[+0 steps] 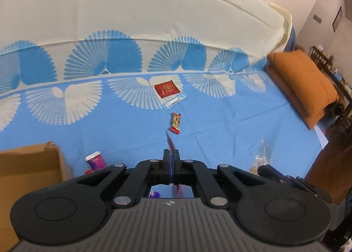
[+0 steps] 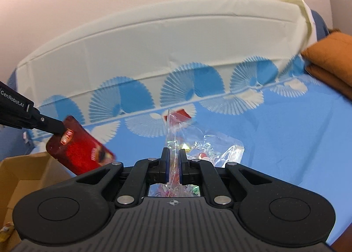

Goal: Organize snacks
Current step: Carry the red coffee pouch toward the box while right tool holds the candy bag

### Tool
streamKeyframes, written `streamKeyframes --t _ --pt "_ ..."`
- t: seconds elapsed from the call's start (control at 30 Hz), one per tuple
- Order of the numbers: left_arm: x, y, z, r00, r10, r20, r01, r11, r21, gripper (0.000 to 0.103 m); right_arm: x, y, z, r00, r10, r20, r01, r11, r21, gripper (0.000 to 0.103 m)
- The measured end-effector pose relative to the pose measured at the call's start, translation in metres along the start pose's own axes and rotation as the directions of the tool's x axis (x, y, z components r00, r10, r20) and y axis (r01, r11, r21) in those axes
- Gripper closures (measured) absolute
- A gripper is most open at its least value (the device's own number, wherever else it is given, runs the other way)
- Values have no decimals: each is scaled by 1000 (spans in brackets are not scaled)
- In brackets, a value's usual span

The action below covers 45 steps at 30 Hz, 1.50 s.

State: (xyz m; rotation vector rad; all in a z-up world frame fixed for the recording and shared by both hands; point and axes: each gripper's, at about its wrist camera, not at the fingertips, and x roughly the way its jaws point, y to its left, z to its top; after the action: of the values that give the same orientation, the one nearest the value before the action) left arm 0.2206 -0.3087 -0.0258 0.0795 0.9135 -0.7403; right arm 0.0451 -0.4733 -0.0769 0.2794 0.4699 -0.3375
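Note:
My left gripper [image 1: 171, 153] is shut on a red snack packet [image 1: 170, 142], seen edge-on here. In the right wrist view the left gripper [image 2: 58, 129] holds that red packet [image 2: 81, 148] in the air above the cardboard box [image 2: 24, 170]. My right gripper [image 2: 173, 153] is shut on a clear plastic bag of wrapped candies [image 2: 198, 144], lifted off the blue bedsheet [image 2: 286, 142]. The bag also shows in the left wrist view [image 1: 260, 157]. On the sheet [image 1: 132, 131] lie a small brown-and-red candy bar [image 1: 176, 123], a flat red packet on a white-blue pouch [image 1: 168, 90], and a purple tube with a pink cap [image 1: 95, 160].
The open cardboard box [image 1: 28, 164] stands at the near left. A folded orange blanket [image 1: 301, 82] lies at the right of the bed, also in the right wrist view [image 2: 330, 58]. A cream padded headboard [image 1: 132, 10] runs along the back. Wooden furniture [image 1: 327, 170] stands right of the bed.

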Motion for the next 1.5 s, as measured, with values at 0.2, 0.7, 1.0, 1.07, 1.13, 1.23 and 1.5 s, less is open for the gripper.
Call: streamKeyframes --t 0.2,0.7,1.0,1.07,1.13,1.23,1.5 --pt "-58 21 -15 998 13 57 -11 999 -40 103 -29 38 5 999 49 8 -48 997 -53 95" --pt "80 25 -74 951 23 -307 -111 956 -271 15 36 8 -43 976 -61 -208 54 998 -39 95" --pt "180 75 -78 893 93 -439 -340 781 -524 15 65 -31 -59 970 -39 -238 48 998 30 95" --pt "189 81 -77 885 94 -455 -351 777 -523 15 72 -35 -61 969 -31 -243 42 998 39 95" --pt "196 86 -79 877 107 -468 -369 773 -516 14 78 -38 -63 968 -25 -249 38 998 46 95" --pt "197 89 -81 883 112 -457 -370 764 -528 8 84 -40 -65 967 -21 -254 35 998 52 95" --pt "183 78 -81 880 159 -447 -362 835 -415 45 87 -40 -68 964 -25 -265 40 998 53 95"
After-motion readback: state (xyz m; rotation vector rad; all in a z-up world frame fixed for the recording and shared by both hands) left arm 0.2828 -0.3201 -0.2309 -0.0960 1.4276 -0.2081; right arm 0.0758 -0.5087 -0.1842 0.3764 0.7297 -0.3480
